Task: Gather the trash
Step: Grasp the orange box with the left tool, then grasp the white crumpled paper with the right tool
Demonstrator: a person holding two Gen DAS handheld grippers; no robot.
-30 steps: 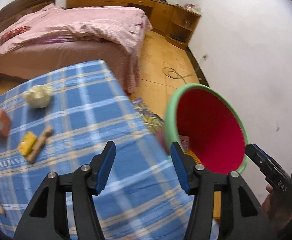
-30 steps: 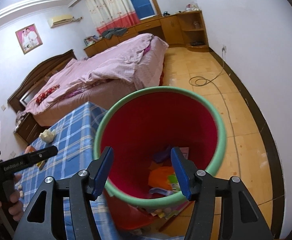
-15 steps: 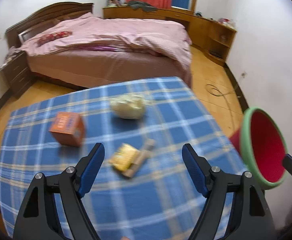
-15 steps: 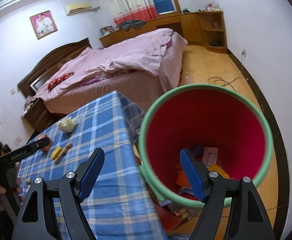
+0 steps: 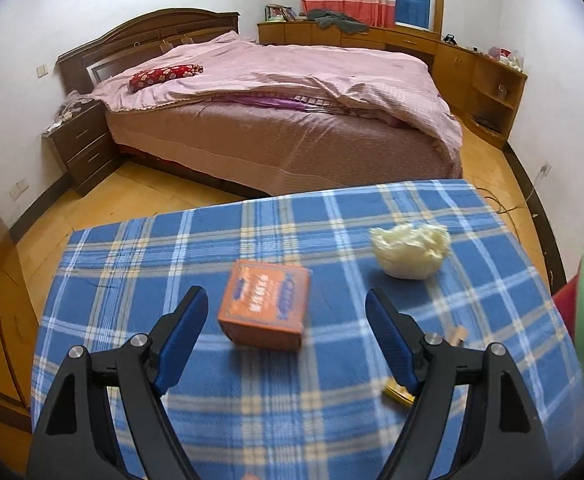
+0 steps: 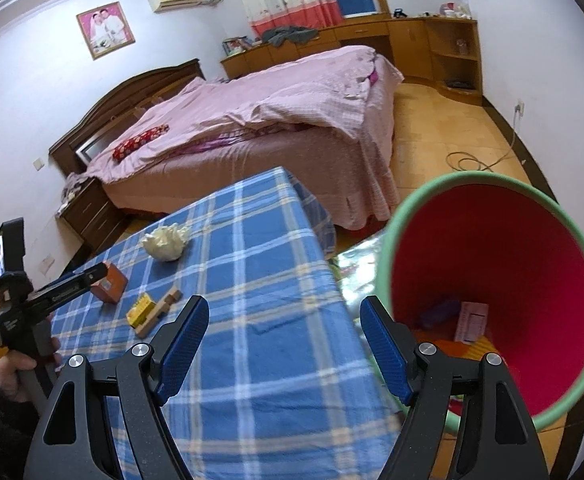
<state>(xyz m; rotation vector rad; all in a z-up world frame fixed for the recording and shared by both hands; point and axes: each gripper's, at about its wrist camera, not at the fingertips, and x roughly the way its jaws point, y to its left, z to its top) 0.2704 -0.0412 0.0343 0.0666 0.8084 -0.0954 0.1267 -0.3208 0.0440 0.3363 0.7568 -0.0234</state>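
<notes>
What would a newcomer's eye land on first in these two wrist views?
Probably the red bin with a green rim, standing off the table's edge beside the blue plaid tablecloth, with scraps already inside. Next, the orange box on the cloth, lined up between the open left gripper's fingers, with a crumpled pale wad beyond it. Behind the table, a big pink bed.

Beyond the table (image 5: 132, 248): bed (image 5: 284, 128) under pink quilt (image 5: 312, 68), red pillow (image 5: 164, 74) near headboard, nightstand (image 5: 82, 148) beside it, framed portrait (image 6: 106, 30) above.
</notes>
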